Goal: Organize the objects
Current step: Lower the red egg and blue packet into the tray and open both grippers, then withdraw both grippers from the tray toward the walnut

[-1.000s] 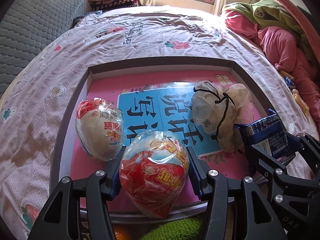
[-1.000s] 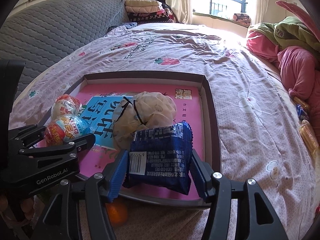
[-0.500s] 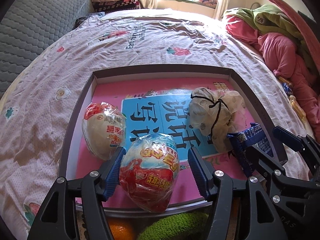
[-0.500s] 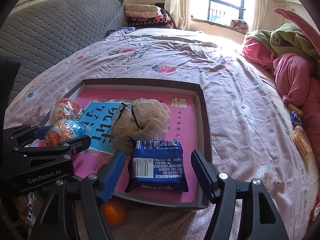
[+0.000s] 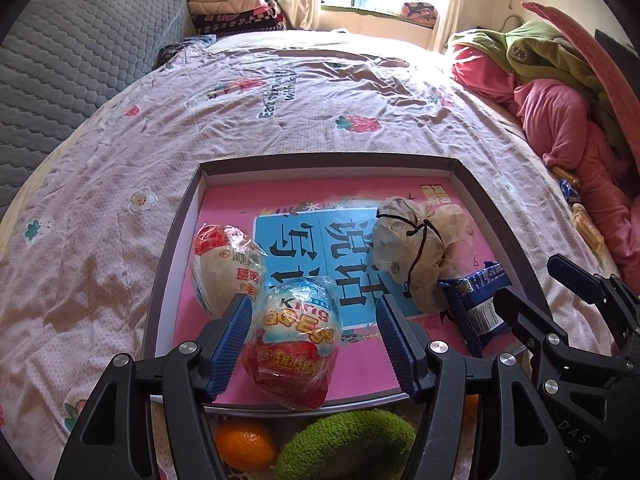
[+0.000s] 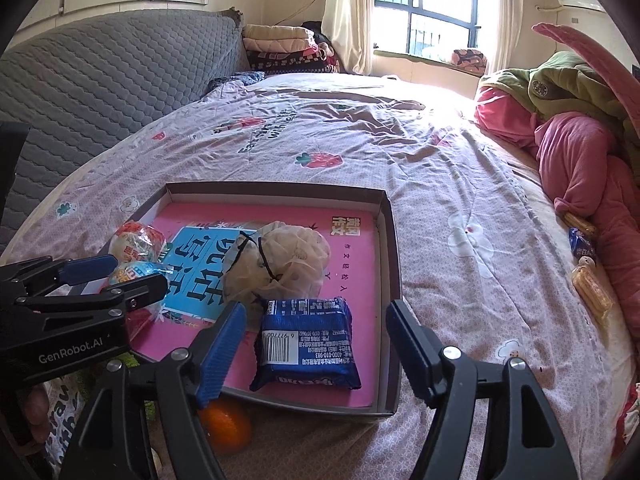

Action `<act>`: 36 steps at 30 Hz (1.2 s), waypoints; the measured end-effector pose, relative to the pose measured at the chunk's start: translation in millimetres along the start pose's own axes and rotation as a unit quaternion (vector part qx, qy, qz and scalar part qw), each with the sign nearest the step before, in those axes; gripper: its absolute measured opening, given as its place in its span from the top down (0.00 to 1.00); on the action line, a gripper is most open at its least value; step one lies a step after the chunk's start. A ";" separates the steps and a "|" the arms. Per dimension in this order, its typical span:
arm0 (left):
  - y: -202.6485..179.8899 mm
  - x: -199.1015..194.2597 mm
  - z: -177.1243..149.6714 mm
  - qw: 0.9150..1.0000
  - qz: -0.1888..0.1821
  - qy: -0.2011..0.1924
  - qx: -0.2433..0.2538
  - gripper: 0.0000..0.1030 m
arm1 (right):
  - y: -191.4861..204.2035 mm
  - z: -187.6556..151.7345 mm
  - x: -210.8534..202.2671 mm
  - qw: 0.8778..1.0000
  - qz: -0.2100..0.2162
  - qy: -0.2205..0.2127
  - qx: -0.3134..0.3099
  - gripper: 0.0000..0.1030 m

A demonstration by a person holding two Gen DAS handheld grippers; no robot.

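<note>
In the left wrist view, lower centre, my left gripper stands spread around the wrapped egg, pads off its crinkly film; a second ago they pinched it, and the jaws have just been opening. I judge the egg light, slippery and brittle, best taken at its widest middle. It lies in the tray, near the front rim. In the right wrist view my right gripper has also just been opening; the blue packet, soft and light, now lies released between the spread jaws in the tray's lower right corner
</note>
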State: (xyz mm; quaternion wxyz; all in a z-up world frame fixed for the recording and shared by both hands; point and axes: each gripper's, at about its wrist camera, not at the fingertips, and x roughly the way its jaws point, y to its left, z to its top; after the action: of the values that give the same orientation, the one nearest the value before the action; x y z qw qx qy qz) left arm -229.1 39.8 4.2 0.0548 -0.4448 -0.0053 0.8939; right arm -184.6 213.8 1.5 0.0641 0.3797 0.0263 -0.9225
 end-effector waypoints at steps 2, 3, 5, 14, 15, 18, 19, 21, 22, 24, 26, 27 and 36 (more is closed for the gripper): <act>-0.8 -3.7 -0.2 1.000 0.000 -0.004 0.000 0.36 | -0.7 1.0 -3.0 1.000 0.001 -0.005 0.002 0.28; -0.8 -5.3 -0.3 1.000 0.000 -0.005 0.000 0.36 | -0.9 1.4 -4.7 1.000 0.001 -0.008 0.002 0.28; -1.3 -9.3 -0.3 1.000 -0.004 -0.007 -0.002 0.35 | -0.5 2.4 -8.0 1.000 0.002 -0.014 0.001 0.27; -2.8 -26.8 1.1 1.000 -0.008 -0.022 -0.002 0.28 | -1.3 3.9 -19.8 1.000 0.004 -0.030 0.003 0.27; -2.1 -29.0 1.4 1.000 -0.009 -0.024 -0.003 0.28 | -1.6 4.0 -21.2 0.999 0.005 -0.032 0.003 0.27; 0.5 -35.2 2.8 1.000 -0.008 -0.028 -0.005 0.28 | -2.2 4.8 -25.5 0.999 0.006 -0.037 0.004 0.27; 2.0 -37.6 2.8 1.000 -0.006 -0.030 -0.007 0.28 | -2.4 4.9 -26.6 0.999 0.007 -0.039 0.004 0.27; 5.9 -43.3 3.1 0.999 -0.002 -0.035 -0.011 0.28 | -2.2 5.4 -29.7 0.999 0.009 -0.043 0.004 0.27; 8.1 -45.7 3.1 0.999 0.001 -0.037 -0.013 0.27 | -1.7 5.3 -31.3 0.999 0.009 -0.045 0.003 0.27; 12.8 -51.4 2.1 0.999 0.005 -0.042 -0.016 0.27 | -0.4 5.4 -34.8 0.999 0.012 -0.048 0.002 0.26; 18.1 -56.3 0.8 0.999 0.009 -0.045 -0.022 0.27 | 1.5 5.2 -37.9 0.999 0.015 -0.052 0.000 0.26; 20.4 -58.3 0.1 0.999 0.010 -0.046 -0.024 0.27 | 2.5 5.0 -39.3 0.998 0.016 -0.053 -0.002 0.26; 35.4 -78.5 -16.9 0.998 0.021 -0.053 -0.031 0.27 | 9.2 0.3 -55.7 0.997 0.024 -0.068 -0.011 0.23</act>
State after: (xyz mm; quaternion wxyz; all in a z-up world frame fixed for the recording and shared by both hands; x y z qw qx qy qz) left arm -172.0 -4.1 54.4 0.0214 -0.3988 -0.0268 0.9164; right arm -144.4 210.2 40.9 0.0916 0.3155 0.0225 -0.9442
